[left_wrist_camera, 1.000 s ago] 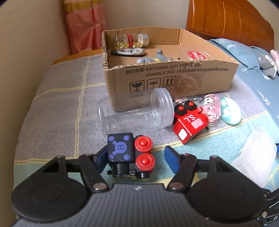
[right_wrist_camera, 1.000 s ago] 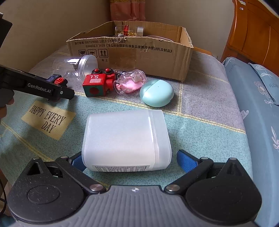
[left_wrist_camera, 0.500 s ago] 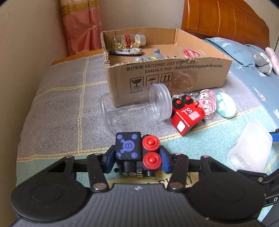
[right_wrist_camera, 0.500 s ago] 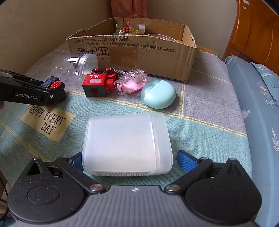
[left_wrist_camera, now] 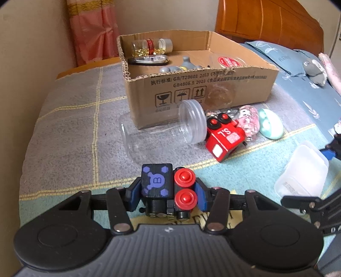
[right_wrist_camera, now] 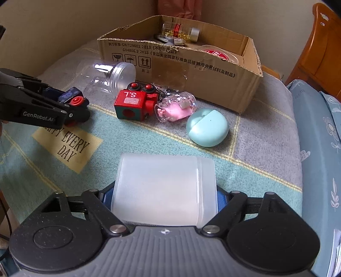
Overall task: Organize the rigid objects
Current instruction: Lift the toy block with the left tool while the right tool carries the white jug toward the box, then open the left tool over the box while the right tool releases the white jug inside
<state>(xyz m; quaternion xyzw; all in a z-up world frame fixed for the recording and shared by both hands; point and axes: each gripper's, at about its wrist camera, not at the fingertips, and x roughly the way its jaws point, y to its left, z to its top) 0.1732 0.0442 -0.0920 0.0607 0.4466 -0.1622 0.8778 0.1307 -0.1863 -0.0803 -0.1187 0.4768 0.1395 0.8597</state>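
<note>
The black toy train (left_wrist_camera: 167,187) with red wheels is pinched between the blue pads of the left gripper (left_wrist_camera: 167,191), at 6 o'clock from the open cardboard box (left_wrist_camera: 198,85). The frosted white plastic container (right_wrist_camera: 164,189), lying on the blanket at 6 o'clock from the mint oval case (right_wrist_camera: 206,127), is being closed on by the right gripper (right_wrist_camera: 164,198), whose pads are seen against its sides.

A home bedroom: wooden headboard (left_wrist_camera: 266,19), curtain (left_wrist_camera: 93,29), bedding (right_wrist_camera: 315,132).

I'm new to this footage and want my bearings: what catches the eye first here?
Up close, the left gripper is shut on a black toy train with red wheels. The right gripper is closing around a frosted white container. Behind, a red toy train lies before an open cardboard box.
</note>
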